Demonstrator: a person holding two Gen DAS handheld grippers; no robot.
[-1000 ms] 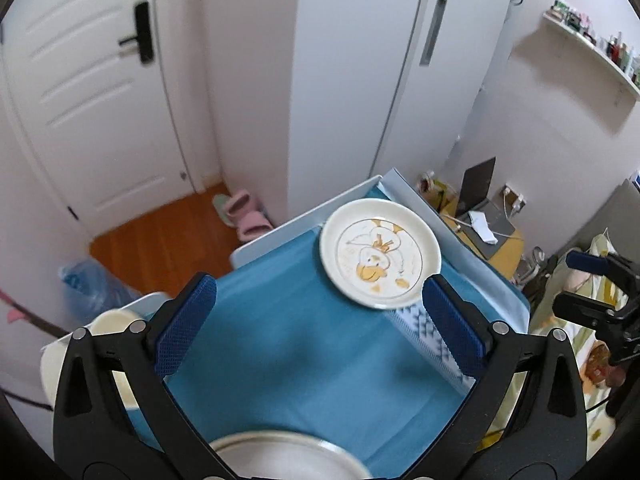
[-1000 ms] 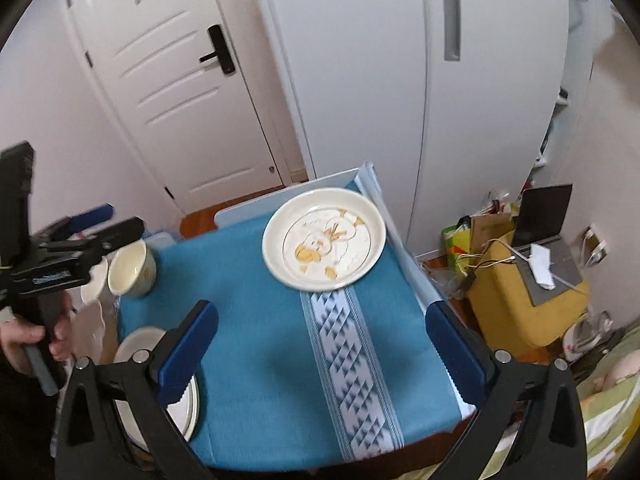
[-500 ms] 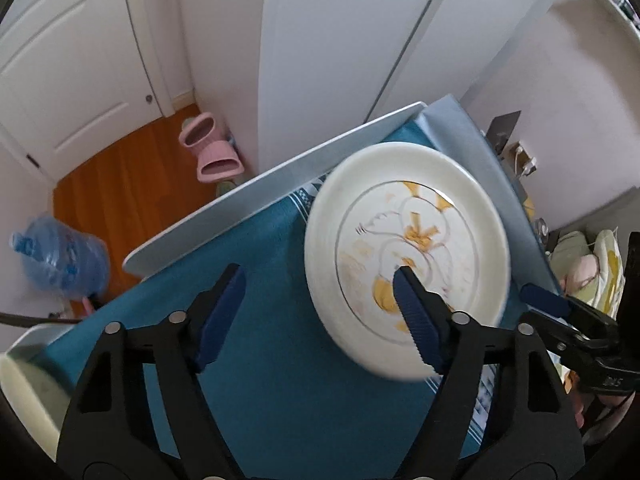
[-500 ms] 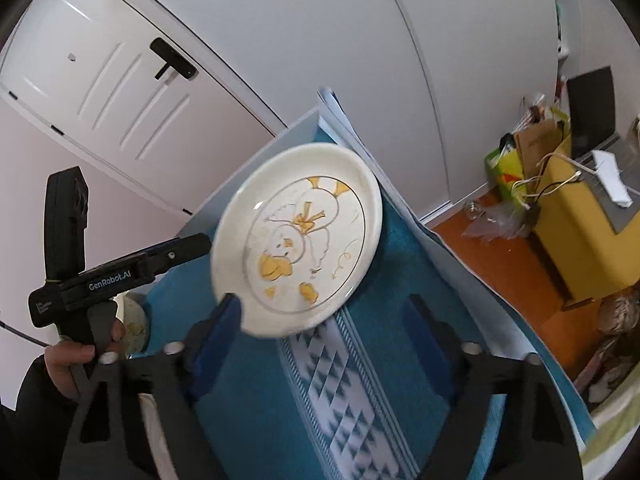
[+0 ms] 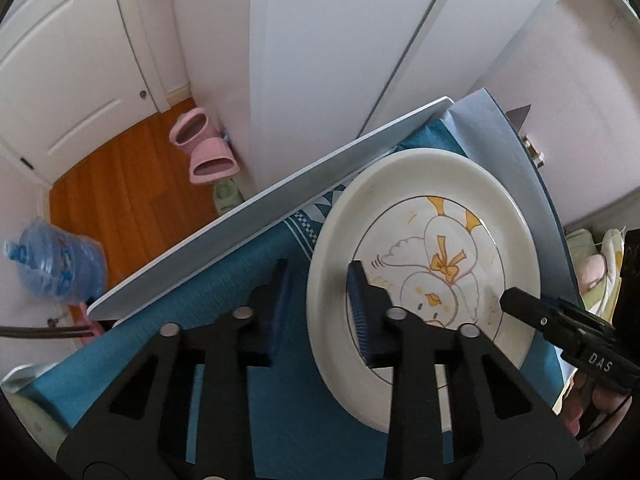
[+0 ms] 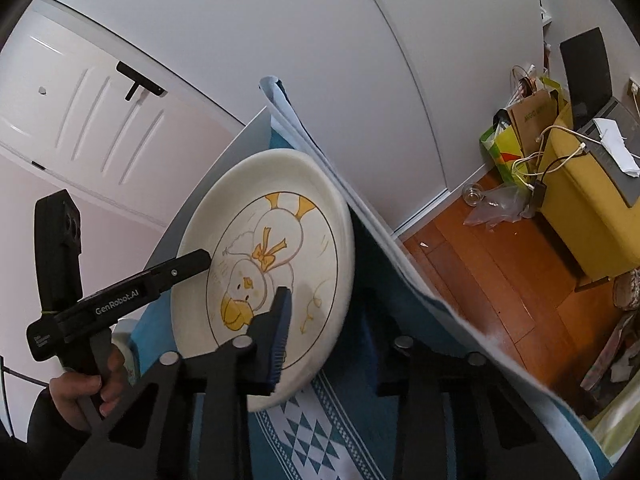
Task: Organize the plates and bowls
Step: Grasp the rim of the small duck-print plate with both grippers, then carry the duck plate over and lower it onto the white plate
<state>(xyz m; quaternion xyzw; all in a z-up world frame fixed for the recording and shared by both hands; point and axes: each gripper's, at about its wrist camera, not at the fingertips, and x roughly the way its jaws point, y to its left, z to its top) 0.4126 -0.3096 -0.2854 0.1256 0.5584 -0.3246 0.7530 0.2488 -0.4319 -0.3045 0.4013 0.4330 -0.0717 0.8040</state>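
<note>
On the left, the round cream ceramic plate with a yellow duck drawing (image 5: 432,276) is gripped at its left rim by the left gripper (image 5: 320,304), its jaws clamped across the edge. The plate is seen at the far right corner of the blue-clothed table (image 5: 248,280), the duck's feet pointing to the far edge. On the right, its opposite rim is clamped between the right gripper's (image 6: 328,336) jaws.
</note>
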